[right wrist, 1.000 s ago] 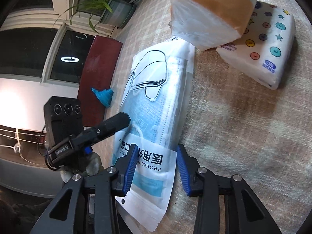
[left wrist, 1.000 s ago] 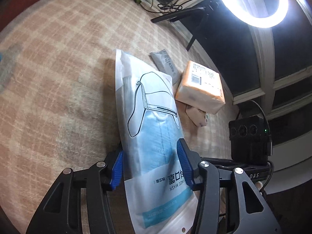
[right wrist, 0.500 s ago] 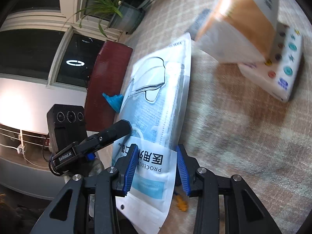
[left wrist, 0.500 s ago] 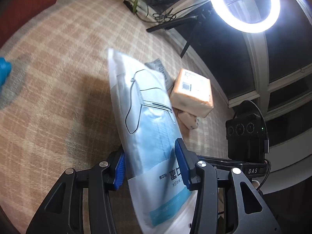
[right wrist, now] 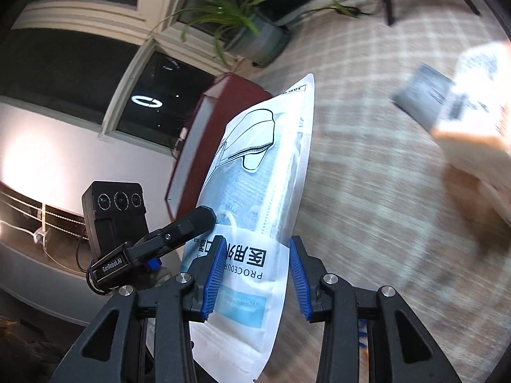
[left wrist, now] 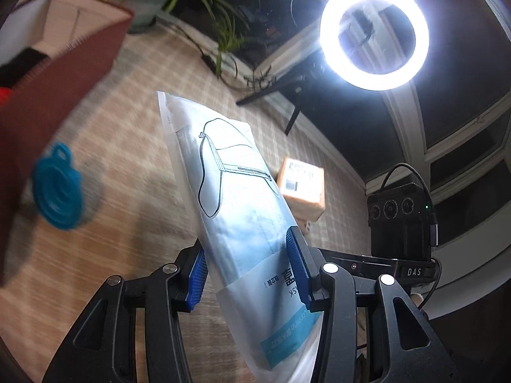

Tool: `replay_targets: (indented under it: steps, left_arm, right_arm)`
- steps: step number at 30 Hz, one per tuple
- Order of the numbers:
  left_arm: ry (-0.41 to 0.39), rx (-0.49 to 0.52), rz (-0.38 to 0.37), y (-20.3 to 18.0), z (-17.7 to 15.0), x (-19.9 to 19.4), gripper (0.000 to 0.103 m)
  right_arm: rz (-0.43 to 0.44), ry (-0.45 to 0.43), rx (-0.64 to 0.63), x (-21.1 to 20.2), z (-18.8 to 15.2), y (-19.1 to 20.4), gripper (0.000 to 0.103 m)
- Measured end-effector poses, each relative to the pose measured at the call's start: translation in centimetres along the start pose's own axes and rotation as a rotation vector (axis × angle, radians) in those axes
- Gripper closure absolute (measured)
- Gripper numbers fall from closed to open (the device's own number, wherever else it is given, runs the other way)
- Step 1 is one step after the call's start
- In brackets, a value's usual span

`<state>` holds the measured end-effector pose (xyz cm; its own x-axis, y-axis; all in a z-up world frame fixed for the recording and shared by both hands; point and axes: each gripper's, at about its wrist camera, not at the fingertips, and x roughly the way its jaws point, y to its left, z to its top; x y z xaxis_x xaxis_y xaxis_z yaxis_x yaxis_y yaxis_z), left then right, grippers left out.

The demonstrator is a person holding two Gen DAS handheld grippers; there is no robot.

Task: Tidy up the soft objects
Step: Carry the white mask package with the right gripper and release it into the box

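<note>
A long clear pack of blue face masks (left wrist: 242,198) (right wrist: 262,185) hangs tilted in the air above the checked cloth (left wrist: 127,134). My left gripper (left wrist: 246,255) is shut on the pack's lower part, its blue pads pressing both long edges. My right gripper (right wrist: 257,255) is shut on the same pack near its printed end. In the right wrist view the left gripper's black finger (right wrist: 191,223) presses the pack's left side. An orange tissue pack (left wrist: 301,188) (right wrist: 472,102) lies on the cloth beyond, blurred in the right wrist view.
A blue collapsible funnel (left wrist: 57,188) lies on the cloth at left beside a dark red box (left wrist: 48,95) (right wrist: 217,121). A grey packet (right wrist: 421,95) lies next to the orange pack. A potted plant (right wrist: 252,28) and a ring light (left wrist: 373,35) stand at the far edge.
Both grippers have risen together with the mask pack, lifting it off the cloth. The orange pack now looks smaller and farther; the red box and funnel have come into the left view.
</note>
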<state>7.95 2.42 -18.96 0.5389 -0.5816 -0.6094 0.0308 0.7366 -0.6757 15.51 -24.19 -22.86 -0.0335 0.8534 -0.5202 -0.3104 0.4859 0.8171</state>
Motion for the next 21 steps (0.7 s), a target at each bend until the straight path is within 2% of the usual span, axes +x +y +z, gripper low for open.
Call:
replay_targets:
  steps: [12,21]
  left_arm:
    - [-0.111,0.035,0.02,3.3,4.4,-9.1,0.059]
    - [-0.125,0.047,0.051,7.8,8.1,-13.3,0.059]
  right_arm:
    - [0.043,-0.016,-0.107,5.3,3.7,8.9,0.067]
    - [0.044,-0.015,-0.136,11.2,6.1,13.7,0.067]
